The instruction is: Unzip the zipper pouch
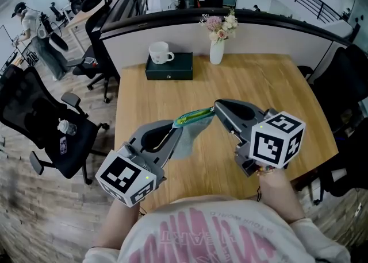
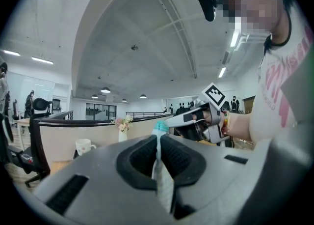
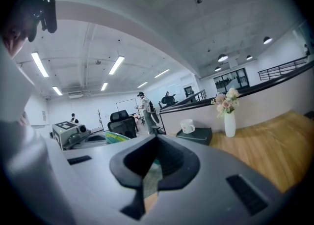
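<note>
The pouch [image 1: 187,141] hangs above the table [image 1: 270,78], stretched between both grippers. The left gripper [image 1: 176,127] is clamped on its grey cloth edge. The right gripper [image 1: 217,108] is clenched on the far end of the green zipper [image 1: 195,116]; its jaws cover the spot, so pull or mere cloth cannot be told, nor how far the zipper is open
</note>
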`<action>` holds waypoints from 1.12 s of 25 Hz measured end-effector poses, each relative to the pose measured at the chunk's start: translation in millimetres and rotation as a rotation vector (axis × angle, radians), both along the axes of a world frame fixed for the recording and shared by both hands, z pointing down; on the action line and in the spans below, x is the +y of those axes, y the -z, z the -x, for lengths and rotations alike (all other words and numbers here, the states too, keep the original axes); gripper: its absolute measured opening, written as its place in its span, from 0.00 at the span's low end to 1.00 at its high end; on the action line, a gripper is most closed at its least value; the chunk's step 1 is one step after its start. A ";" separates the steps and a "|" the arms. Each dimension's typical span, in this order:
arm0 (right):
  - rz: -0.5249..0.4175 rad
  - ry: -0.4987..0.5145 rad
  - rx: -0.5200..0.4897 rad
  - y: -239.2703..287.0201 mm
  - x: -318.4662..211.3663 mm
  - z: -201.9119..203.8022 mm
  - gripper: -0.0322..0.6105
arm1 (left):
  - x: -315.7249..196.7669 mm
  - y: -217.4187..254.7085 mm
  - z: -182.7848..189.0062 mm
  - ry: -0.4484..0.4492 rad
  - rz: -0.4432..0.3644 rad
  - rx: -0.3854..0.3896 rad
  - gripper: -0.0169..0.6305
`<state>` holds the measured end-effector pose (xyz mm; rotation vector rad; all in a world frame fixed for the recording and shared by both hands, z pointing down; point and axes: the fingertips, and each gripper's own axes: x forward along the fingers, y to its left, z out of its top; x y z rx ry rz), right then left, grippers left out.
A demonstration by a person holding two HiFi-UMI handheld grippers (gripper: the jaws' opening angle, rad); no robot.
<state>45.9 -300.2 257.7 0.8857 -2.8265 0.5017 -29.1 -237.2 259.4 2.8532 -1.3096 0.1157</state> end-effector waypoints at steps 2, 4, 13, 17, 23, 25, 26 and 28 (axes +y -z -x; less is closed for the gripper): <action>0.006 -0.010 0.002 -2.4 -1.8 -3.4 0.05 | 0.8 0.6 1.4 0.008 -0.003 0.003 0.05; 0.011 -0.023 0.006 -5.4 -4.3 -6.7 0.05 | 1.2 0.2 3.7 0.017 -0.003 0.011 0.05; 0.029 -0.049 0.003 -9.1 -8.0 -15.0 0.05 | 4.3 2.1 11.9 0.038 0.000 0.030 0.05; 0.031 -0.058 0.011 -9.6 -9.4 -16.2 0.05 | 4.1 2.6 12.1 0.037 0.000 0.030 0.05; 0.039 -0.085 0.011 -11.6 -12.3 -23.9 0.05 | 4.4 3.3 16.0 0.041 0.004 0.046 0.05; 0.039 -0.095 0.014 -12.7 -13.3 -26.0 0.05 | 4.3 3.0 16.0 0.040 0.003 0.046 0.05; 0.038 -0.102 0.017 -13.3 -13.9 -27.4 0.05 | 4.4 3.0 16.4 0.040 0.003 0.047 0.05; 0.038 -0.118 0.018 -13.9 -15.2 -30.9 0.05 | 4.6 3.3 18.0 0.041 0.003 0.053 0.05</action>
